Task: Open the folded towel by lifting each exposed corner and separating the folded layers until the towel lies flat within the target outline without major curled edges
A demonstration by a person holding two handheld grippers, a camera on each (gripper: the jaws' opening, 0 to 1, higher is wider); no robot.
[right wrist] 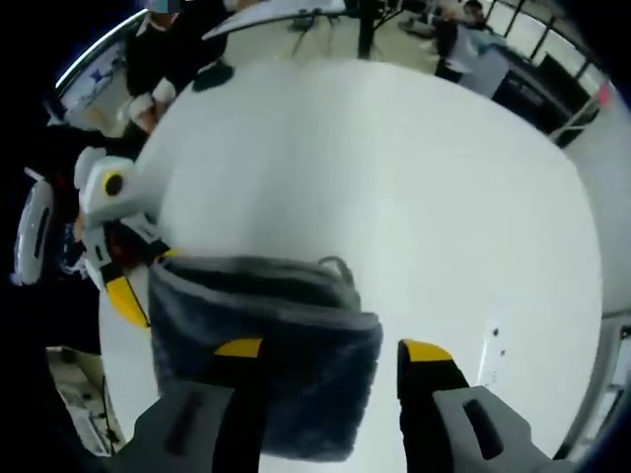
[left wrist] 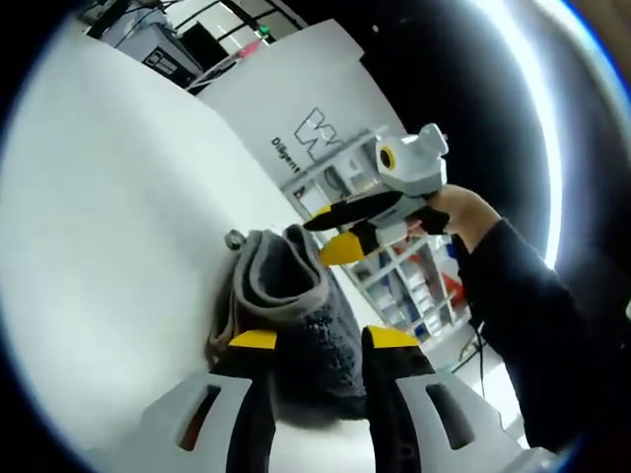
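In the left gripper view the left gripper (left wrist: 320,340) stands with its yellow-tipped jaws apart, and the dark grey towel (left wrist: 296,315) lies between them, its folded bulk bunched just ahead of the tips; whether the jaws press the cloth or merely straddle it I cannot tell. The right gripper (right wrist: 330,350) is likewise spread in the right gripper view, its left jaw lying against or under the towel (right wrist: 266,335) and its right jaw out over the bare white table (right wrist: 394,177); no firm pinch is visible. The towel sits on the table between the two tools, still folded in thick layers, with a small hanging loop (right wrist: 335,264) at its far edge. It looks soft, limp and fairly light, plush enough to sag and drag on itself rather than slide. The sound place to take hold is probably a free corner of the topmost layer, pinching only that ply, so the layers beneath stay down as it peels back. A sleeve (left wrist: 523,315) shows behind the other tool.
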